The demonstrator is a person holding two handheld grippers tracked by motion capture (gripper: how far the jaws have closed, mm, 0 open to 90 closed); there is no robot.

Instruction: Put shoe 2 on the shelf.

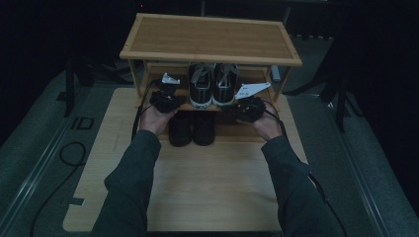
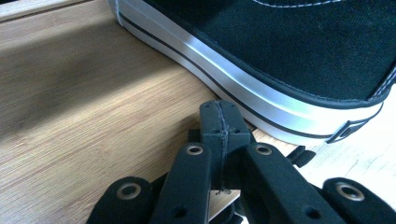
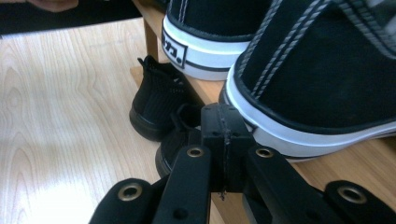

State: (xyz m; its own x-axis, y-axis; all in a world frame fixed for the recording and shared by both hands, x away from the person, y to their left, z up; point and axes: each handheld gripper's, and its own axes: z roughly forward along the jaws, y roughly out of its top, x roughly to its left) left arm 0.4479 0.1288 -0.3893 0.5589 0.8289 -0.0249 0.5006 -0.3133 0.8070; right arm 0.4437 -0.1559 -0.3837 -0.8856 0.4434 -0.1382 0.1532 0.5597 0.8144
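Both my jaws sit closed and empty beside the sneakers (image 1: 213, 85); shoving the left gripper (image 2: 219, 122) forward would probably skid one along the shelf (image 2: 93, 107).

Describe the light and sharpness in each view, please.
High view: dim overall, the rack and sneakers dull but legible. Left gripper view: bright, glare on the sneaker's white sole, a soft shadow across the shelf. Right gripper view: table washed out, near jaws slightly soft.
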